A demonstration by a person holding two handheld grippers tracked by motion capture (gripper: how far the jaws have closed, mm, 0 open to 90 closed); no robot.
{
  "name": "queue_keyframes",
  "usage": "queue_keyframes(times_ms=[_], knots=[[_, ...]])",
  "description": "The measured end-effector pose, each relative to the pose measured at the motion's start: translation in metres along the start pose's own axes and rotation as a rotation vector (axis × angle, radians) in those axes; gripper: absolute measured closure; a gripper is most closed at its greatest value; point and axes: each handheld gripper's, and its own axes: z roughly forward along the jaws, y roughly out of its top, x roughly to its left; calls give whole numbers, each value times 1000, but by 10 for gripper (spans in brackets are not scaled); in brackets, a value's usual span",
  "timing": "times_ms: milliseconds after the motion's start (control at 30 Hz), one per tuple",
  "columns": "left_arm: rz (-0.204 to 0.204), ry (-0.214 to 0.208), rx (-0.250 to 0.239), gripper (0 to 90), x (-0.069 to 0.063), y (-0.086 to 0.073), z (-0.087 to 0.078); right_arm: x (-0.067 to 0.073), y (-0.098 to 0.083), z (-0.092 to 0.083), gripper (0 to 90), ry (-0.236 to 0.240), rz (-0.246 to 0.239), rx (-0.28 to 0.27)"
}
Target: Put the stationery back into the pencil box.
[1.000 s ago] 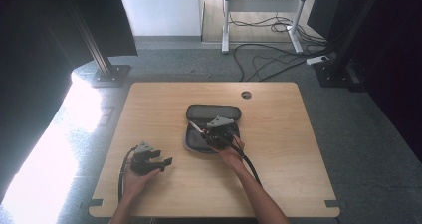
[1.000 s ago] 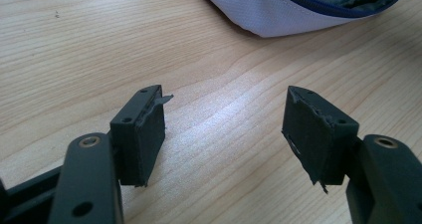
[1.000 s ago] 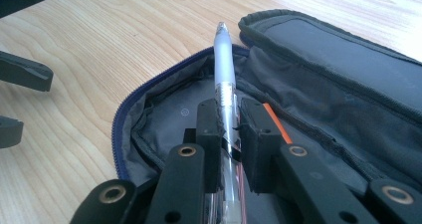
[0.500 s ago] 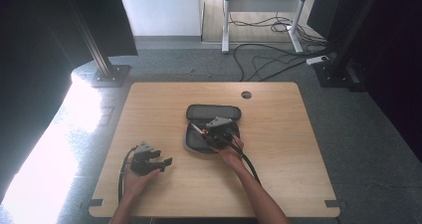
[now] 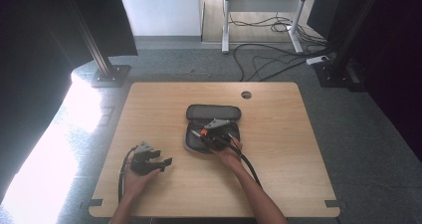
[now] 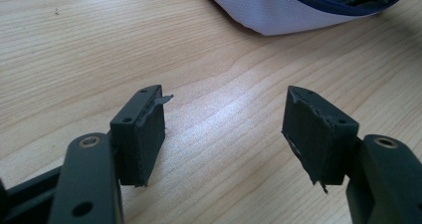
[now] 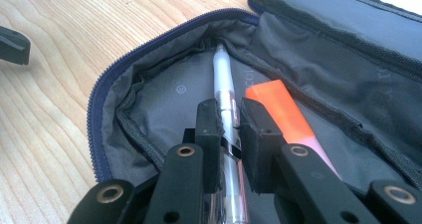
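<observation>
An open grey pencil case (image 5: pixel 213 113) with a blue zipper lies in the middle of the wooden table (image 5: pixel 278 134). Inside it, my right gripper (image 7: pixel 228 120) is shut on a clear silver pen (image 7: pixel 221 67) whose tip points into the case's far corner. An orange highlighter (image 7: pixel 278 109) lies beside the pen, just right of my jaws. In the high view the right gripper (image 5: pixel 215 133) sits over the case. My left gripper (image 6: pixel 226 119) stands open above bare wood near the front left of the table, with nothing between its pads; the case's pale edge (image 6: pixel 278 15) lies ahead of it.
A round cable hole (image 5: pixel 246 94) sits in the table's far side. Black frame posts (image 5: pixel 99 55) and floor cables (image 5: pixel 268 59) lie beyond the table. Bare wood surrounds the left gripper (image 5: pixel 149 162).
</observation>
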Motion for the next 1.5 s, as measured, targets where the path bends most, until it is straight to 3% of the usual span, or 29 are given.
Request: queue_keyframes(times_ms=[233,333,767,933,1500], knots=[[0,0,-1,336,0,0,0,1,-1,2,773,-1,-10,11],[-1,2,-4,336,0,0,0,1,-1,2,676,1,-13,7],[-4,2,-2,336,1,0,0,-1,-3,-7,587,-5,1,-33],[-9,-1,-2,336,1,0,2,-4,-5,-15,550,5,45,-61],[-2,5,-8,337,-1,0,-1,-9,-15,-51,474,23,93,-145]])
